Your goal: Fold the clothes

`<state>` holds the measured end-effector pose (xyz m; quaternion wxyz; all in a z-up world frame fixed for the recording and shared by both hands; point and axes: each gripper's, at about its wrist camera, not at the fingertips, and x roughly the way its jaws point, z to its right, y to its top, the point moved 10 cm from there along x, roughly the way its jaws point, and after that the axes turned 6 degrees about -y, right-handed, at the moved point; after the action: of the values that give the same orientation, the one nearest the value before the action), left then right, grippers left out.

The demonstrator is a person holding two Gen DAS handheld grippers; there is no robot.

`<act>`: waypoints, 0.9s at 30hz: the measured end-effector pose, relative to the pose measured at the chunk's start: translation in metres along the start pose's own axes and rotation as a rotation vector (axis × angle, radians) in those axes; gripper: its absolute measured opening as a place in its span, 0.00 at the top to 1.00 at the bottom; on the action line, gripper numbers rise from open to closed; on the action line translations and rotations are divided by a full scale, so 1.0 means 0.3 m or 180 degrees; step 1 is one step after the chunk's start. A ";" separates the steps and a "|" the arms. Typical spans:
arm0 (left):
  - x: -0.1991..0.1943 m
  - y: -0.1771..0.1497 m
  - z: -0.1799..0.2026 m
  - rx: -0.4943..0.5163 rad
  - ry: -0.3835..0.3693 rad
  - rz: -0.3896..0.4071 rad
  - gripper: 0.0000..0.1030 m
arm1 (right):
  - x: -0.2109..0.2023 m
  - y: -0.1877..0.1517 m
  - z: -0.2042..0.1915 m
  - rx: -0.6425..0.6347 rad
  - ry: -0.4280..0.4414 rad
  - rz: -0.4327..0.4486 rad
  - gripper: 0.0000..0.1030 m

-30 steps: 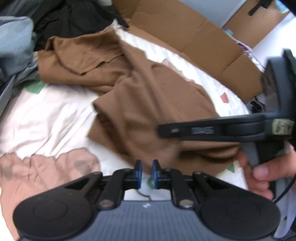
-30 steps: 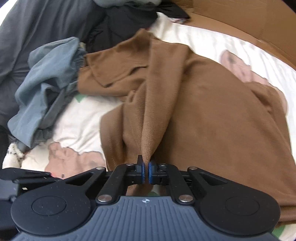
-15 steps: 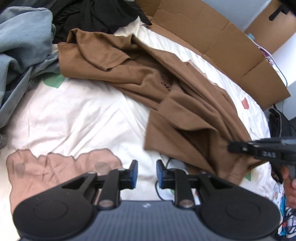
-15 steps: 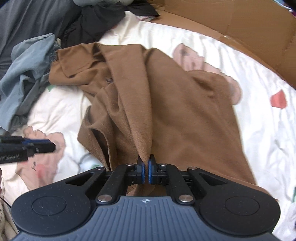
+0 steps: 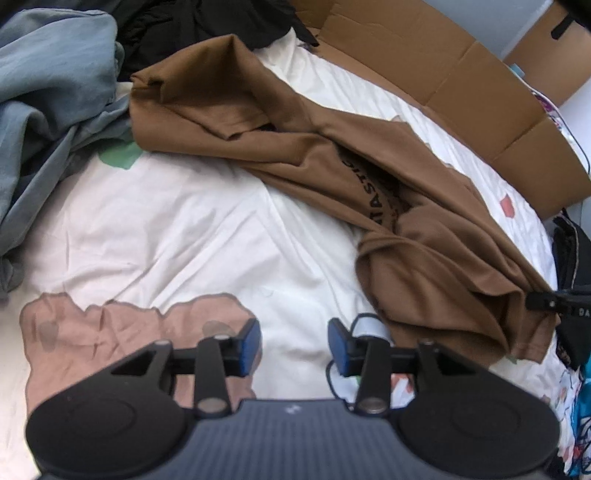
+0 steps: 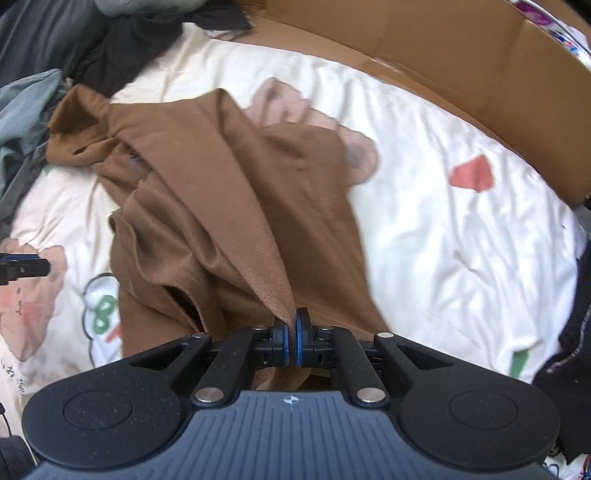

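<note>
bed bare left of brown shirt | cardboard along far edge | left tongs opening, empty, angled down | right tongs pinch shirt edge, angled down

Crumpled brown cotton shirt lies on printed white bedsheet; folded brown cardboard sheet behind, blue-grey fabric heap far left.

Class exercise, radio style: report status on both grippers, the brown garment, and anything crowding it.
Right gripper shut on brown garment edge, pulling it taut. Left gripper opening, nothing between jaws, over white sheet. Blue-grey clothes and black clothes piled at garment's far end.
</note>
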<state>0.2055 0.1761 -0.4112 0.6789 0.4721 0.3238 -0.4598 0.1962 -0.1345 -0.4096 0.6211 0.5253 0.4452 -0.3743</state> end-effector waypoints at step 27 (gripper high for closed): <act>0.066 0.086 -0.065 -0.0051 0.0351 0.0065 0.41 | -0.045 -0.286 0.469 -0.0268 -0.0635 -0.0525 0.99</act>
<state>0.2367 0.1913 -0.4264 0.6685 0.4945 0.3596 -0.4235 0.1342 -0.2875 -0.4169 0.6509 0.4206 0.4383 -0.4554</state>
